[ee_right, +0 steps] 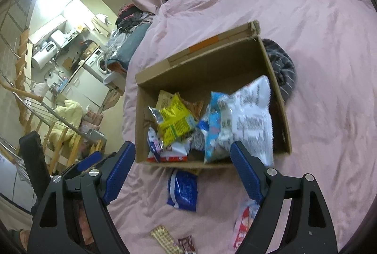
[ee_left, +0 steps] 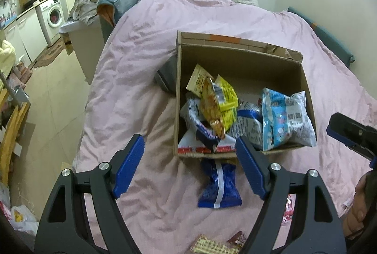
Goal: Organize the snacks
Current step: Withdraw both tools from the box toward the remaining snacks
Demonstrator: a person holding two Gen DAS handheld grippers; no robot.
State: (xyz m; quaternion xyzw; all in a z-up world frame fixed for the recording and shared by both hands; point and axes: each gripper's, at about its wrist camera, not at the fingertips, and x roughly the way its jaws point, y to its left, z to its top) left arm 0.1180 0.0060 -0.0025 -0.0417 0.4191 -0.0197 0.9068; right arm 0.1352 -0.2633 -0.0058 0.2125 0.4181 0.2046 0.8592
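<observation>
On the pink bedspread, a cardboard box already holds several snack bags, while a blue packet lies just outside its near wall and 3 or so smaller snacks sit closer still. The likely slip: a glossy, puffy packet squirting from the pads, or a careless drop tipping the piled bags (they lean loosely). Both the left gripper and right gripper are spread wide, gripping nothing, touching nothing.
</observation>
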